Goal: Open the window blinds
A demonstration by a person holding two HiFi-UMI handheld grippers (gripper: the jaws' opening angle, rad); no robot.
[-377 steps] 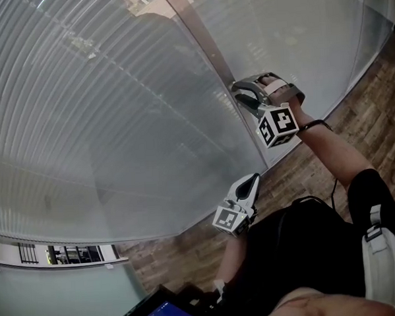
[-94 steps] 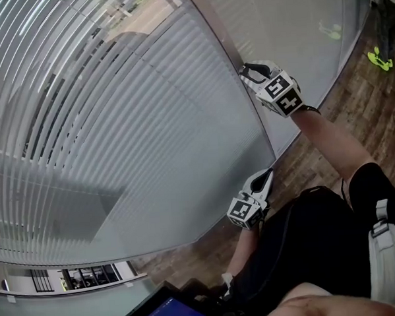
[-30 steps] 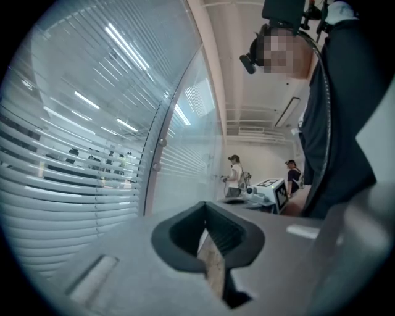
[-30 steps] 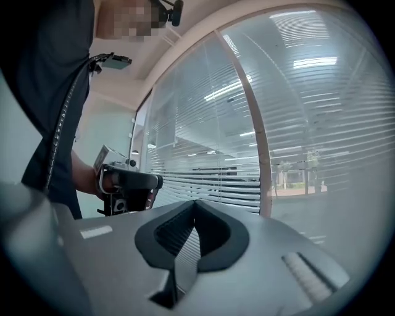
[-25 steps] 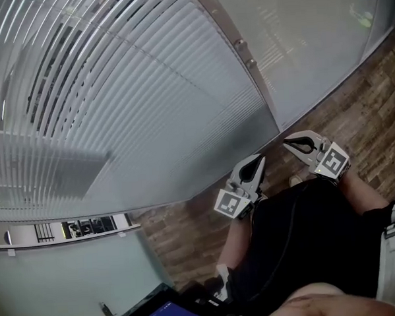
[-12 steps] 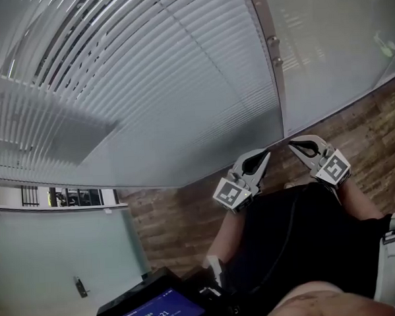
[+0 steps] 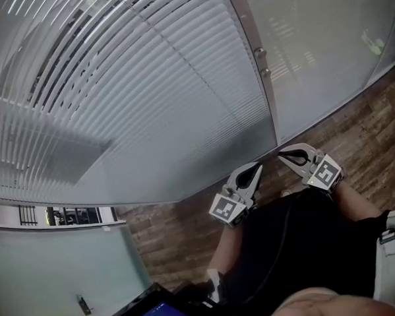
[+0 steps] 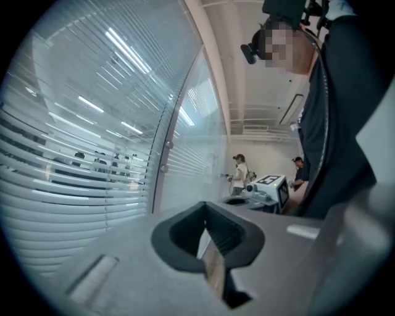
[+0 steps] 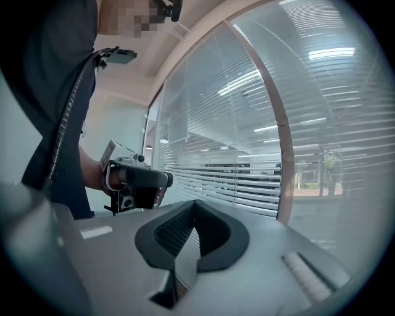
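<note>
Two grippers hung low at 5 o'clock of the head view, both clear of the window. The left gripper (image 7: 256, 168) was clenched on nothing, its jaws meeting with only daylight behind them. The right gripper (image 7: 283, 156) was likewise clenched and empty, just beside the left at its 3 o'clock, and both pointed toward the foot of the glass.

The blinds (image 7: 148, 90) filled the view from 9 to 1 o'clock. Their upper slats stood tilted, with dark gaps showing through, while the lower slats looked flatter and gave less of a view. On the post (image 7: 246, 19) at 12 o'clock of the grippers sat two small knobs (image 7: 260, 52), which probably served as the tilt control.

The main risk seemed to be stopping short. If the lower slats were only half turned, the job would count as unfinished and a gripper would have to reach for the knobs. A closed jaw would merely bump a knob or tap the glass, so it had to open first. The knobs were small and round, so the pads could slip off and the turn would be lost. Turning too far could tip the slats shut the other way. With the grippers this close together, a hasty lift could also knock one against the other.
</note>
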